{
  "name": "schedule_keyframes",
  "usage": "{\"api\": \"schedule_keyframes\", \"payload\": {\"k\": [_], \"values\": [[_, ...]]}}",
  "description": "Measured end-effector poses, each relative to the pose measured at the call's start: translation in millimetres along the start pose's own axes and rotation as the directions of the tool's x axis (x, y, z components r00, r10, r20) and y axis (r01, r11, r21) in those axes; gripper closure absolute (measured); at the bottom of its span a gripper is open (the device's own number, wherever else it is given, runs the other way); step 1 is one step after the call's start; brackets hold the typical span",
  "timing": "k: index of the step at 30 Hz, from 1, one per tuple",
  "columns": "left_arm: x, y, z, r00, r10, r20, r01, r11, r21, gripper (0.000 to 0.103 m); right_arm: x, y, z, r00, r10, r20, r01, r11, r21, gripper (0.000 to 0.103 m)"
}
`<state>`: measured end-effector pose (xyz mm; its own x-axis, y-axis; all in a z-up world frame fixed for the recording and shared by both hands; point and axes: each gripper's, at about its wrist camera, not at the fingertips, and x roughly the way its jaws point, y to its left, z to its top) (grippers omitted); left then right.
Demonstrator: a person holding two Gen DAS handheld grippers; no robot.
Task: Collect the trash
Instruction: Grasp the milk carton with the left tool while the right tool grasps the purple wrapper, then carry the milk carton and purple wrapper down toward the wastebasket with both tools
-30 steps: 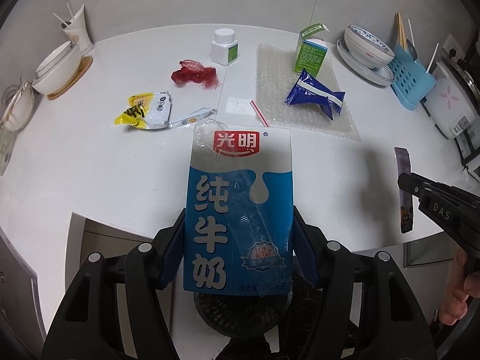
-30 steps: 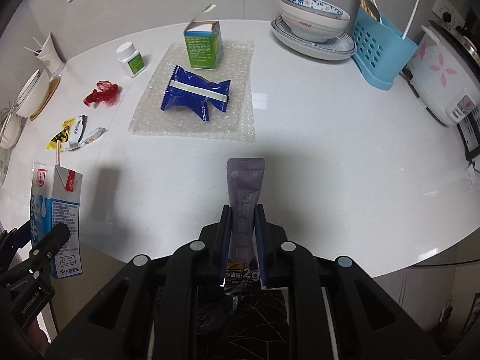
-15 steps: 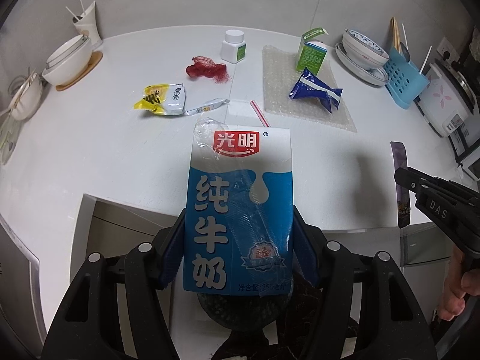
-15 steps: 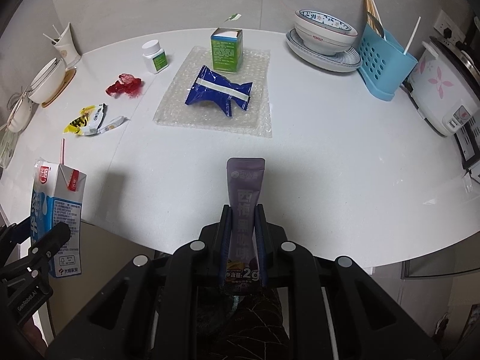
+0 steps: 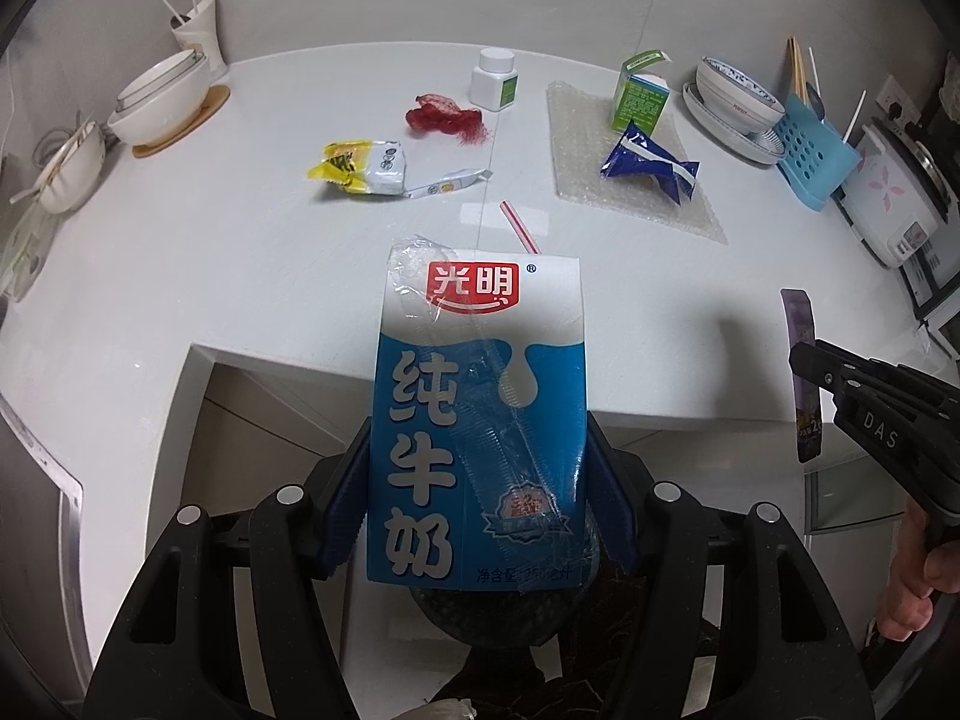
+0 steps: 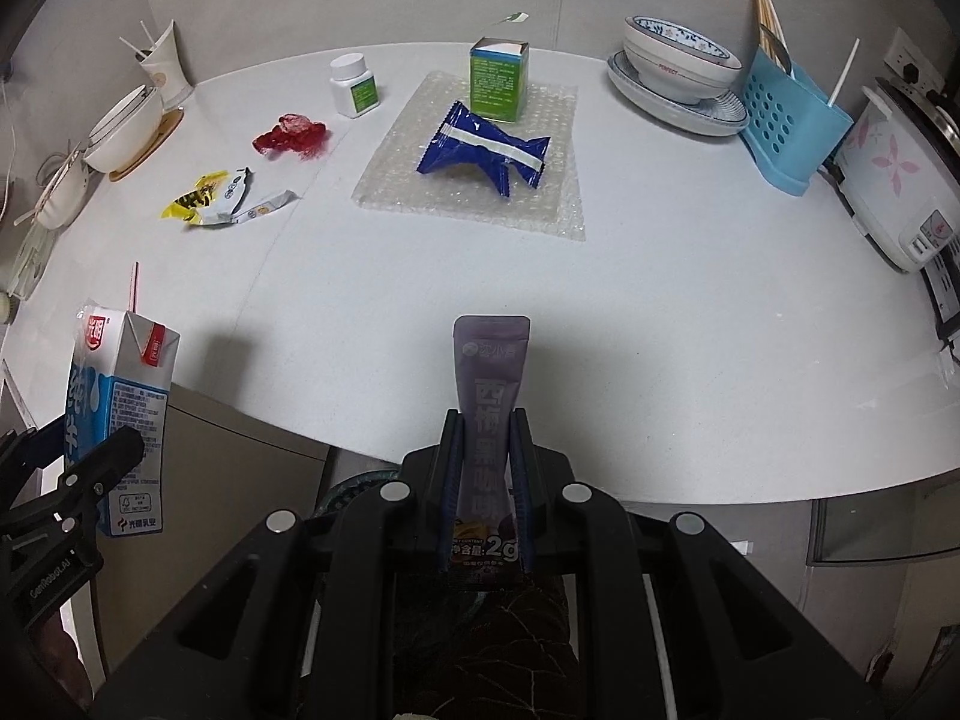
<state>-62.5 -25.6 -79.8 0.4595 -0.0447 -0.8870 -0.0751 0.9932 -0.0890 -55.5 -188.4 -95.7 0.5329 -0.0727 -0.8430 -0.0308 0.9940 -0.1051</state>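
Left claw (image 5: 480,468) grips milk carton (image 5: 480,420); wrappers (image 5: 366,168) litter counter (image 5: 240,252).

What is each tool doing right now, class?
Left tool: closed on the milk carton.
Right tool: closed on the purple sachet.

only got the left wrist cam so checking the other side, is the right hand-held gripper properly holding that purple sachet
Observer: Yes. Seen front-on from the right wrist, the right hand-held gripper is shut on the lower half of the purple sachet, and its top sticks out past the fingertips.
Operator: ok and my milk carton from the side
Observer: The left hand-held gripper clamps the milk carton upright. The narrow printed side panel faces that camera and looks undented.
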Motion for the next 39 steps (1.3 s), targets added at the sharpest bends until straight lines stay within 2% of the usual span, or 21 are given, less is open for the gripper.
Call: {"api": "schedule_keyframes", "payload": {"k": [22, 27, 39], "values": [[14.5, 10.1, -50.6, 0.998, -0.029, -0.057, 0.028, 0.999, -0.021, 0.041, 9.8, 35.1, -43.4, 0.998, 0.054, -0.028, -0.056, 0.994, -0.096, 0.088], [22.4, 10.8, -60.5, 0.997, -0.003, -0.074, 0.002, 1.0, -0.014, 0.041, 12.7, 40.4, -53.4, 0.997, 0.067, -0.032, -0.07, 0.99, -0.119, 0.088], [39.2, 16.2, -81.7, 0.996, 0.004, -0.086, -0.006, 1.0, -0.02, 0.041, 23.8, 42.7, -72.9, 0.995, 0.086, -0.051, -0.092, 0.988, -0.128, 0.088]]}}
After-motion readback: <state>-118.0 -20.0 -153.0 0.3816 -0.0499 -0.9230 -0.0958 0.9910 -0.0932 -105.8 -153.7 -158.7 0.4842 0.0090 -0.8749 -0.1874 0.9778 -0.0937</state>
